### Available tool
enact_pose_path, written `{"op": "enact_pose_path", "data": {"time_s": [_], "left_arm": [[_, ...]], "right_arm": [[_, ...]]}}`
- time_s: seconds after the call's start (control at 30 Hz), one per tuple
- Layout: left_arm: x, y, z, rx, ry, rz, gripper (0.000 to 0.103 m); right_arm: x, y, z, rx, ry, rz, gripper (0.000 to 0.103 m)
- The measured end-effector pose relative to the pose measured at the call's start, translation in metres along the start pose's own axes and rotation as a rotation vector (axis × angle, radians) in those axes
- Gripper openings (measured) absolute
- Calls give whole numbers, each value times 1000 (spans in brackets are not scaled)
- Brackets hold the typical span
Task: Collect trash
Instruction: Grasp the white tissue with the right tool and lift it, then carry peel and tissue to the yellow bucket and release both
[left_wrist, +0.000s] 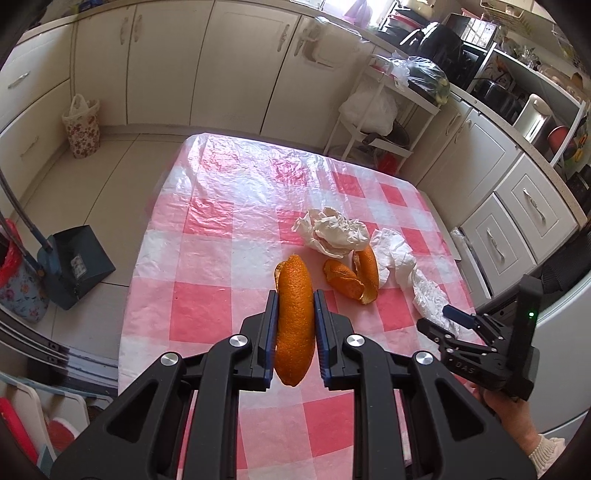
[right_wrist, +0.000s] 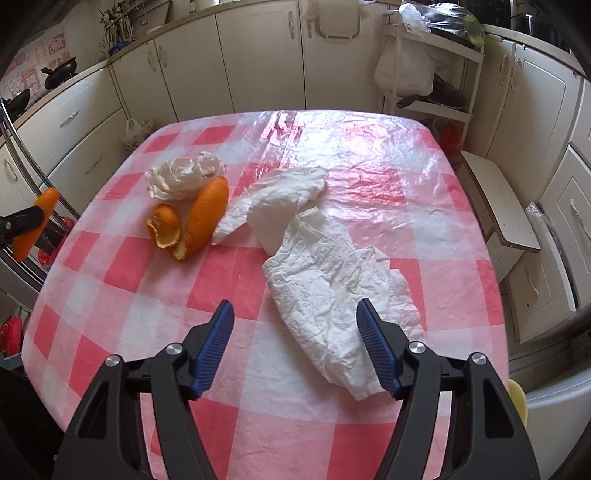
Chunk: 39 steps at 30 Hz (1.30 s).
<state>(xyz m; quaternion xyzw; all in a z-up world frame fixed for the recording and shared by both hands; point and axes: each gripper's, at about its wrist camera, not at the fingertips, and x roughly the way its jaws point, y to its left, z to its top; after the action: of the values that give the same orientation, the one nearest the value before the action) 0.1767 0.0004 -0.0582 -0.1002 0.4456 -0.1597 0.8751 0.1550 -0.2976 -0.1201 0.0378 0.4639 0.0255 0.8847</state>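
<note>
My left gripper is shut on a long orange peel and holds it above the red-and-white checked table; it also shows at the left edge of the right wrist view. My right gripper is open, its jaws on either side of the near end of a long white paper towel. It shows in the left wrist view beside that towel. Two orange peels and a crumpled tissue lie on the table further off.
Cream kitchen cabinets surround the table. A dark dustpan stands on the floor at the left, with a floral bag by the cabinets. A white shelf rack with bags stands beyond the table, and a step stool at its right.
</note>
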Motion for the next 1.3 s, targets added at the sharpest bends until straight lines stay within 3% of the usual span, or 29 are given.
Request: {"op": "enact_pose_path", "data": {"time_s": [0.17,0.43,0.57,0.67,1.03,1.3], "left_arm": [[0,3,-2,-8,0,1,17],[2,-2,-4,2,9,-5,17],[5,-2,-5,10,13,-1,17],[9,-1,-6,11,22,7,17],[12,-19,-12,66,27,-15,17],[10,-62,-25,191,27,-40,17]], "right_arm": [[0,0,-5,23,-18,-6,66],[-5,-10,-6,34,-17,-10,46],[-6,-21,-6,84,-14,25,18],[-10,-26,-8,122,-14,63,8],[-61,-39,-34,231,-81,243,7],[-94,-72,-65,345,-126,328,7]]}}
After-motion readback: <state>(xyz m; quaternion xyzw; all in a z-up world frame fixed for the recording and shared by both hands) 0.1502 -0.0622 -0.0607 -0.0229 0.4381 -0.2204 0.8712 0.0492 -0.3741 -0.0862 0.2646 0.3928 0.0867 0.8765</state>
